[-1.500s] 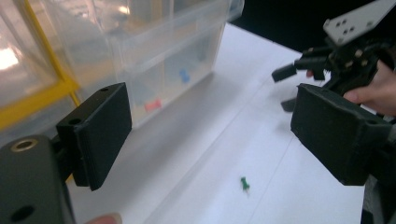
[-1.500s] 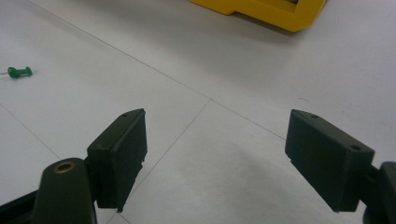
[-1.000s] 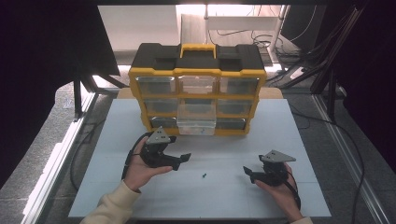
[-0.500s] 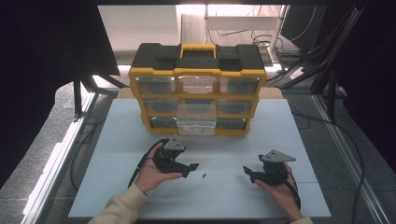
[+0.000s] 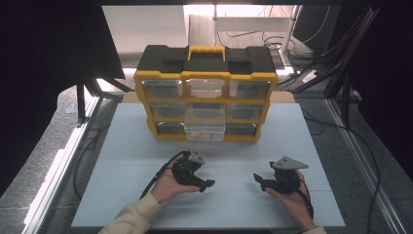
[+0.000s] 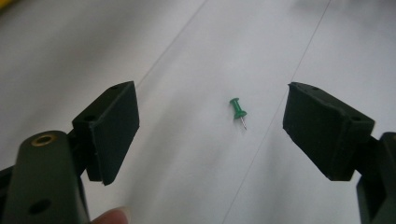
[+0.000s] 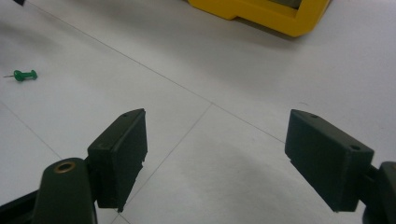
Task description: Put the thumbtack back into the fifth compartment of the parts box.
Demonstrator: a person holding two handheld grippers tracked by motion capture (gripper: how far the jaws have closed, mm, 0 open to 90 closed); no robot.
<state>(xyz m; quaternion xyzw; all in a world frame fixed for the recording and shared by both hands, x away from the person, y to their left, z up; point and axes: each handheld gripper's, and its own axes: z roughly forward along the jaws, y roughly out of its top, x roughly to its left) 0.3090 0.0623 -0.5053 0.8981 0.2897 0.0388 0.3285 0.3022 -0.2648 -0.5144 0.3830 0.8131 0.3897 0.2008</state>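
A small green push pin (image 6: pixel 238 109) lies on its side on the white table top, its needle pointing toward me. In the left gripper view my left gripper (image 6: pixel 212 119) is open, and the pin rests on the table between and just beyond its two black jaws. In the high view the left gripper (image 5: pixel 204 184) sits at the table's front centre, tilted down. My right gripper (image 5: pixel 259 180) is open and empty near the front right. In the right gripper view the pin (image 7: pixel 24 75) lies far off to the left of that gripper (image 7: pixel 219 144).
A yellow and black drawer organizer (image 5: pixel 206 68) stands at the back middle of the table (image 5: pixel 122 161). Its clear bottom-middle drawer (image 5: pixel 204 127) is pulled out. Its yellow base (image 7: pixel 261 14) shows ahead of the right gripper. Black frame legs and cables flank the table.
My left gripper has moved right and forward over the table, bringing its open jaws around the spot where the pin lies. The right gripper has stayed put.
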